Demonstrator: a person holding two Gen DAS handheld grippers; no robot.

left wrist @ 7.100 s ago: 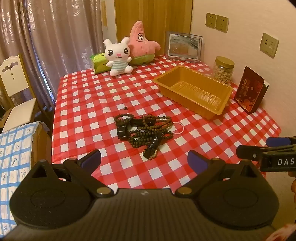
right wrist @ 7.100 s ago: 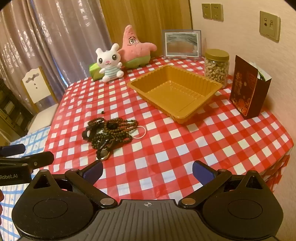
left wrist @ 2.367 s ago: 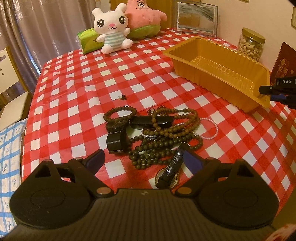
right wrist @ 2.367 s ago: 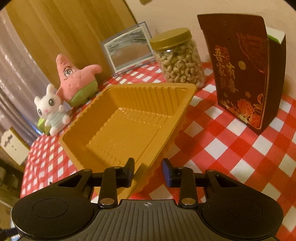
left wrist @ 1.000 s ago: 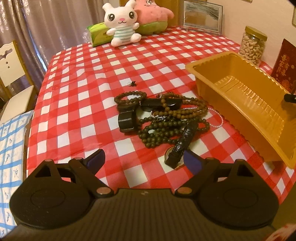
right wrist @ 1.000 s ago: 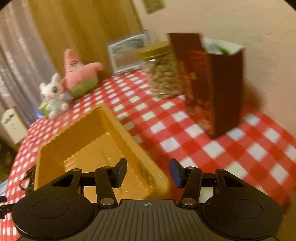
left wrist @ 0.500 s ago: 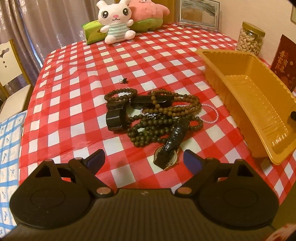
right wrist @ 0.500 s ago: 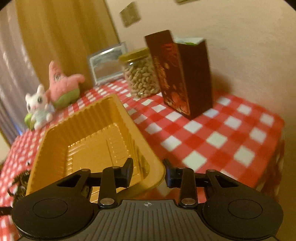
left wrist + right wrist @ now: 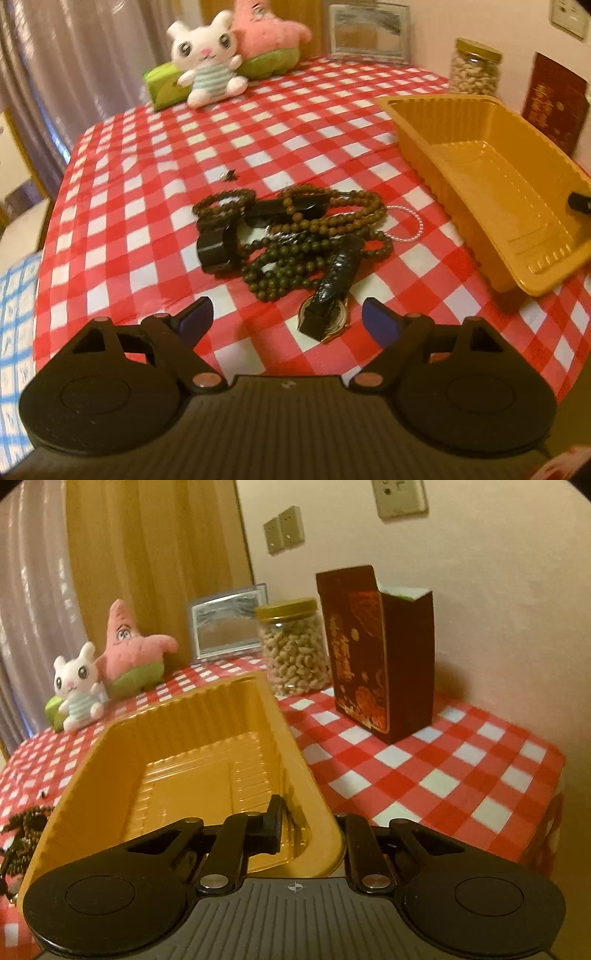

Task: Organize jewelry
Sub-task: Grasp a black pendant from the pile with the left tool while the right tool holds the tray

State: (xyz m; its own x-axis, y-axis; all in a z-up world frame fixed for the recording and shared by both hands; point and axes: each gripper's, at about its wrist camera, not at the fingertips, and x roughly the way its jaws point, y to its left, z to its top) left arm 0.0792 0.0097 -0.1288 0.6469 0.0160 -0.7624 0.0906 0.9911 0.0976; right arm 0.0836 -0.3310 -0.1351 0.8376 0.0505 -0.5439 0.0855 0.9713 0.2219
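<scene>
A tangled pile of jewelry (image 9: 291, 236) lies mid-table: brown bead strands, a black bangle, a black-strapped watch (image 9: 328, 299) and a thin pearl chain. A tiny loose piece (image 9: 229, 175) lies beyond it. My left gripper (image 9: 286, 319) is open and empty, just short of the watch. The yellow plastic tray (image 9: 417, 133) stands to the right, empty. My right gripper (image 9: 310, 830) is shut on the tray's near corner rim (image 9: 328, 830), one finger inside, one outside. The pile's edge shows at far left in the right wrist view (image 9: 22, 827).
A red-checked tablecloth (image 9: 147, 184) covers the table. At the back stand a white bunny plush (image 9: 207, 55), a pink star plush (image 9: 266, 37), a picture frame (image 9: 369, 31), a nut jar (image 9: 291, 650) and a dark red box (image 9: 373, 664) by the wall.
My right gripper closed on the tray's corner and the tray has swung nearer the jewelry and the table's front. My left gripper has drawn slightly closer to the pile, still open.
</scene>
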